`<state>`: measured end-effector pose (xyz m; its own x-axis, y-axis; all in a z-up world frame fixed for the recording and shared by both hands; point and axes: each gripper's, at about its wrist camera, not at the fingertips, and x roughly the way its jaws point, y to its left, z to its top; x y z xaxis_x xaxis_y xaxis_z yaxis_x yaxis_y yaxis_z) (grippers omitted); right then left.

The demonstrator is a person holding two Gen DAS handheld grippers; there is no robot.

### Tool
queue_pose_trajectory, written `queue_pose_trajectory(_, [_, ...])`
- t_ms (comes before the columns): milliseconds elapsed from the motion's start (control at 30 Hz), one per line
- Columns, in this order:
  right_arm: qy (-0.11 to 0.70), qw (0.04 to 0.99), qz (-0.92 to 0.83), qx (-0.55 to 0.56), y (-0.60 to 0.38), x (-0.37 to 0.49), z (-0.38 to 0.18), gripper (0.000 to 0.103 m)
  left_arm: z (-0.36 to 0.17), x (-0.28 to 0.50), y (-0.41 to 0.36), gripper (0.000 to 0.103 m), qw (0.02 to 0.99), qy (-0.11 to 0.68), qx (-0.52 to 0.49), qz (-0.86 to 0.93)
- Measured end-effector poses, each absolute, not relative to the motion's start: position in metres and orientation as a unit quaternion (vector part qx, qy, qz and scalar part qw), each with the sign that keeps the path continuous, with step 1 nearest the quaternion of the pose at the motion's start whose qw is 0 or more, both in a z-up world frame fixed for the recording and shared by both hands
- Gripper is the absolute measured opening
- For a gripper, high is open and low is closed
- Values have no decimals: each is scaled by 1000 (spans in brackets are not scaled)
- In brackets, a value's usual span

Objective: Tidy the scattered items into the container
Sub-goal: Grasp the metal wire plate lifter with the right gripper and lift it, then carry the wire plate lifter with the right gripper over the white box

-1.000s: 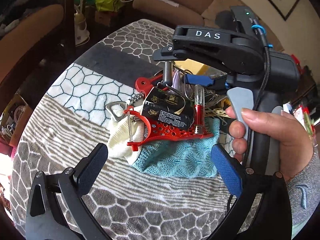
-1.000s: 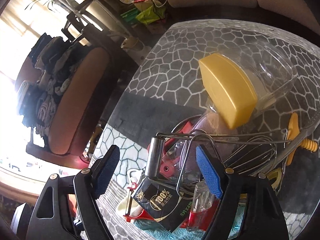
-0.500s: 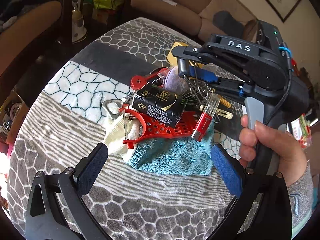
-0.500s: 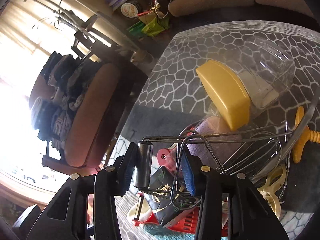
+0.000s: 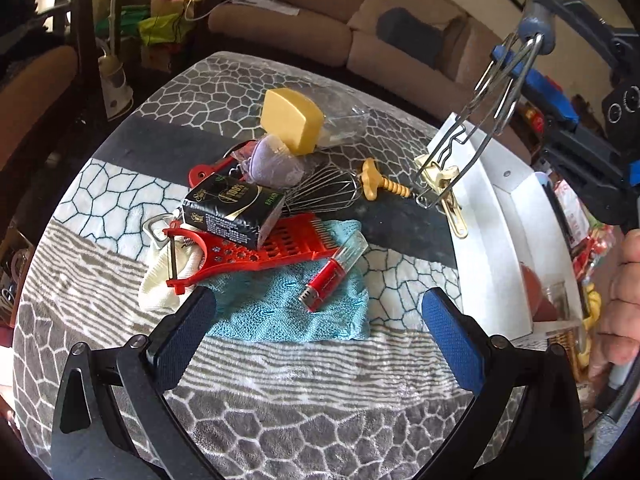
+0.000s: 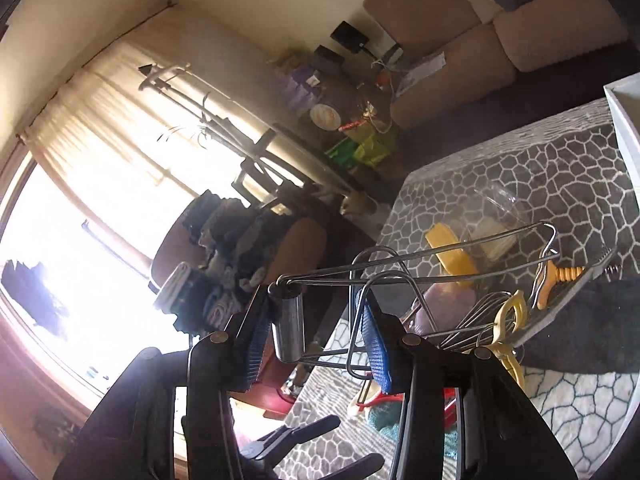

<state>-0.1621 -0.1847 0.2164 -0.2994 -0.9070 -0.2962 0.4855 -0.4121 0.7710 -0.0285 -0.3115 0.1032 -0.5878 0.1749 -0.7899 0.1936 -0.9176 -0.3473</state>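
Gripped the wire masher (image 6: 420, 280) by its metal handle in the right tongs (image 6: 316, 344), above the worktop (image 5: 280, 380) beside the white container (image 5: 508, 200), left tongs (image 5: 316, 332) wide and empty; risked snagging the dangling cream clip (image 5: 438, 174) on the rim.

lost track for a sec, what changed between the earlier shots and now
The right claw closed on the wire tongs and lifted them off the pile toward the white container, cream scissors dangling from them. The left claw stayed open; the grater, lighter and whisk stayed put.

Piled clutter (image 5: 256, 216) ahead, bare blanket (image 5: 280, 380) nearer
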Motion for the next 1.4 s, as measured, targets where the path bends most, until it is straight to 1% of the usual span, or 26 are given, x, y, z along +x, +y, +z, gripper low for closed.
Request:
queue_pose_trajectory(100, [-303,478,-740,363,-169,-151,237,45,114,-28,-298,103,-16,198,437,-877])
queue_pose_trajectory(200, [-304,491,-734,358,-161,-138,258,44,127,-25,-288,103,-27,194,415,-888])
queue_pose_trajectory(333, [-331,527,-704,342,-154,-121,281,44,139,-22,-284,103,-53,211,394,-893])
queue_pose_trajectory(400, [-316,532,-710,337,-157,-111,291,45,146,-20,-281,103,-70,218,380,-896])
queue_pose_trajectory(467, [-299,532,-716,340,-161,-104,296,44,156,-17,-276,103,-85,216,360,-904])
queue_pose_trajectory(600, [-300,538,-707,347,-162,-94,298,45,178,-8,-262,103,-116,202,307,-923])
queue_pose_trajectory(700, [-300,539,-703,353,-161,-86,296,45,183,-5,-253,103,-123,190,298,-927])
queue_pose_trajectory(800, [-302,545,-701,348,-159,-79,298,45,182,-6,-253,103,-143,205,299,-921])
queue_pose_trajectory(867, [-303,546,-702,343,-156,-76,301,45,181,-3,-255,100,-182,237,286,-910])
queue_pose_trajectory(900, [-303,546,-701,343,-155,-75,302,45,182,0,-258,93,-199,260,273,-905])
queue_pose_trajectory(933, [-300,545,-703,344,-153,-74,303,45,184,2,-261,82,-213,277,265,-899])
queue_pose_trajectory(1000, [-291,538,-712,345,-150,-73,302,45,187,5,-265,66,-241,292,256,-889])
queue_pose_trajectory(1067, [-288,530,-719,346,-145,-74,297,45,186,3,-266,65,-269,298,265,-877])
queue_pose_trajectory(1200, [-314,529,-710,344,-138,-81,290,45,180,1,-259,65,-326,316,275,-848])
queue_pose_trajectory(1367, [-318,546,-694,346,-146,-74,290,45,198,13,-242,66,-360,280,241,-857])
queue_pose_trajectory(1400, [-319,550,-687,351,-150,-73,288,45,198,13,-243,70,-357,278,241,-859])
